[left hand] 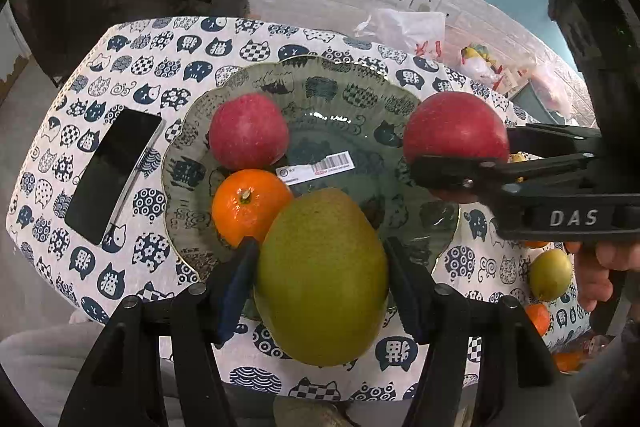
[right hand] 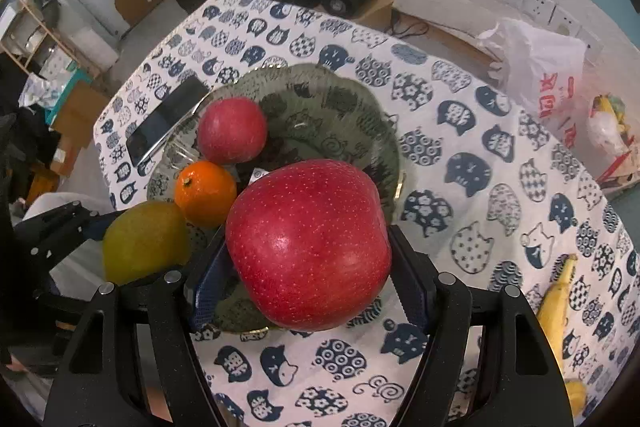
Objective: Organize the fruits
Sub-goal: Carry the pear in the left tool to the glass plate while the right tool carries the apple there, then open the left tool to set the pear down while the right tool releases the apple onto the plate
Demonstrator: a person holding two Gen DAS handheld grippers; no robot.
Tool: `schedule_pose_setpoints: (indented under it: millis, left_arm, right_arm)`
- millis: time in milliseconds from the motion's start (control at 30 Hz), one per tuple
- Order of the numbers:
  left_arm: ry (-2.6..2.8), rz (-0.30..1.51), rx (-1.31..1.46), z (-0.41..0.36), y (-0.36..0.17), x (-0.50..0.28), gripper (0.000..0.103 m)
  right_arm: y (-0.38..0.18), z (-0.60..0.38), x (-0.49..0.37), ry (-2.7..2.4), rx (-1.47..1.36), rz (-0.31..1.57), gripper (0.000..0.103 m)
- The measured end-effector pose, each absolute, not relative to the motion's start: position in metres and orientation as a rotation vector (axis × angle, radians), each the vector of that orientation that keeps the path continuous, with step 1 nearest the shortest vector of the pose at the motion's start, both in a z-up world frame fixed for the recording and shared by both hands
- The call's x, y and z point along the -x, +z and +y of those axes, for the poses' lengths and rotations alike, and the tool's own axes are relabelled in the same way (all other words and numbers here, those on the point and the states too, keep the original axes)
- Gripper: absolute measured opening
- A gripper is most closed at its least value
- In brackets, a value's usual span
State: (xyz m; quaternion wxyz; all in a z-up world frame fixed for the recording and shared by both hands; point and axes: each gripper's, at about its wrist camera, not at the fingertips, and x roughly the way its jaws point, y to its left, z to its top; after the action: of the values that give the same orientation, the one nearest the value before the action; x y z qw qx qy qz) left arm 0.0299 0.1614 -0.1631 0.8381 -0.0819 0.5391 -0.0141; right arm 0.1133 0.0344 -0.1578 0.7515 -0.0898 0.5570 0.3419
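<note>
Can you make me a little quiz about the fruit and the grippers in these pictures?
1. True or false: the left gripper holds a banana.
2. Which fruit does the right gripper hold? A) orange B) big red apple C) lemon
3. How many fruits already lie in the green plate, free of any gripper?

Key:
1. False. It holds the green mango; the banana lies on the tablecloth.
2. B, the big red apple.
3. Two: the small red apple and the orange.
</note>
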Motion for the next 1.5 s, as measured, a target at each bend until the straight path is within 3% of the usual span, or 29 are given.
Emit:
schedule_pose_setpoints:
  millis: [1067,1133,1500]
  left_arm:
    - [-0.026,1.206,0.226,0.169,-0.184,-0.035,0.065]
    - [-0.036,1.189,0.219,0.167,-0.179,-0.034,0.07]
    - [-0.022,1.192,0.205,0.168,-0.18,-0.033,0.071]
  right_arm:
    - [-0.187,0.051,-0.118,0.745,0.219,1.294,0.076]
    - [-0.187,0.049,-0.12,0.741,0.207,1.299,0.074]
    - [-0.187,0.048,-0.12,0.747,0.209,1.294,0.073]
